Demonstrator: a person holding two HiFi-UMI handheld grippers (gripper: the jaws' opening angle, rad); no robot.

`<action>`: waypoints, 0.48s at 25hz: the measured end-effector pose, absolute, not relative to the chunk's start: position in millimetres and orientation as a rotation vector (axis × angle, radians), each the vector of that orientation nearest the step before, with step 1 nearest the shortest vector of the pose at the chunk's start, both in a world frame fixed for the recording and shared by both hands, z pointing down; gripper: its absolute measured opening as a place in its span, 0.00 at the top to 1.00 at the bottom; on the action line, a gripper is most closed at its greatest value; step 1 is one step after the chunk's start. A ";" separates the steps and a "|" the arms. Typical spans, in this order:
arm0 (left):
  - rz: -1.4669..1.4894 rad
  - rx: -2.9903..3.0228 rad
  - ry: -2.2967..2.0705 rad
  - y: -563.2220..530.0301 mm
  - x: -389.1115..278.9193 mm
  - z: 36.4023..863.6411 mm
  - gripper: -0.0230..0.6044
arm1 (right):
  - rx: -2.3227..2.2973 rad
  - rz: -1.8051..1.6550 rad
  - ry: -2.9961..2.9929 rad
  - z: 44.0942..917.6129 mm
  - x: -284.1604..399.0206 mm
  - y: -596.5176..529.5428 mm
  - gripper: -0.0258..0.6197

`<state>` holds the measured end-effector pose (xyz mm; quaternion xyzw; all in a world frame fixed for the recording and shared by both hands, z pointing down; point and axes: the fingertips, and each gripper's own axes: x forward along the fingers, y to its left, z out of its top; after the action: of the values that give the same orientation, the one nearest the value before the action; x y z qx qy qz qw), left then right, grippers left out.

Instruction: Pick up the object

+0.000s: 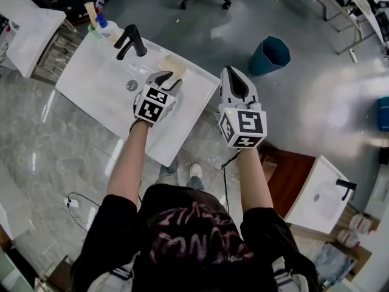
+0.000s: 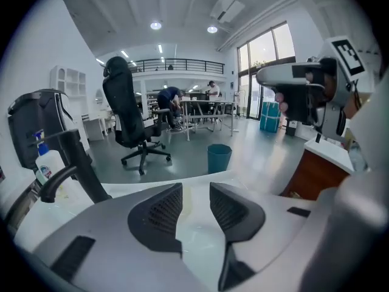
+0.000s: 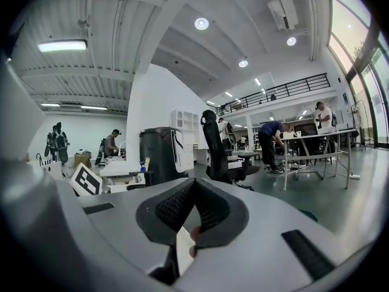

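The object [image 1: 174, 64] is a pale beige piece lying flat on the white basin top [image 1: 103, 90], near its far right corner. It looks soft-edged, perhaps a sponge or a cloth, but the head view is too small to settle that. In the left gripper view only a faint yellowish streak of it shows on the white surface.

The left gripper [image 1: 166, 78] [image 2: 194, 204] points down at the object's near edge. Its jaws are spread, with a clear gap between the ribbed black pads [image 2: 163, 210] — nothing is pressed between them, and the pale piece lies just ahead of the tips.

The right gripper [image 1: 236, 78] [image 3: 193, 190] is held level off the basin top's right edge, over the grey floor. Its jaws are pressed together at the tips and pinch nothing.

A black faucet [image 1: 130, 40] [image 2: 72, 170] stands at the far side of the basin top, with a round drain [image 1: 132, 85] between it and the left gripper. A blue-capped bottle [image 1: 102, 23] [image 2: 45, 163] stands at the far left corner. Farther out on the floor are a teal bin [image 1: 269, 55] [image 2: 219, 158] and a black office chair [image 2: 127, 111] — both well apart from the basin top.
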<state>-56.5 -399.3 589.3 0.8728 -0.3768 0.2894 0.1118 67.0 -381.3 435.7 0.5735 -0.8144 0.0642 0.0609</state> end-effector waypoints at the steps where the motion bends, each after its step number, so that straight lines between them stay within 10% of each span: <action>1: 0.875 2.554 -1.086 -402.3 -55.1 596.8 0.74 | 1.745 0.194 -2.461 435.4 68.7 -382.5 0.94; 12: 1.090 2.482 -0.930 -415.9 -42.6 658.6 0.71 | 1.781 0.186 -2.413 441.6 82.6 -396.8 0.94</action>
<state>-42.6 -415.9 658.6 0.8578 -0.3215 0.3767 0.1376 82.6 -396.8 441.6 0.5914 -0.8011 0.0618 0.0685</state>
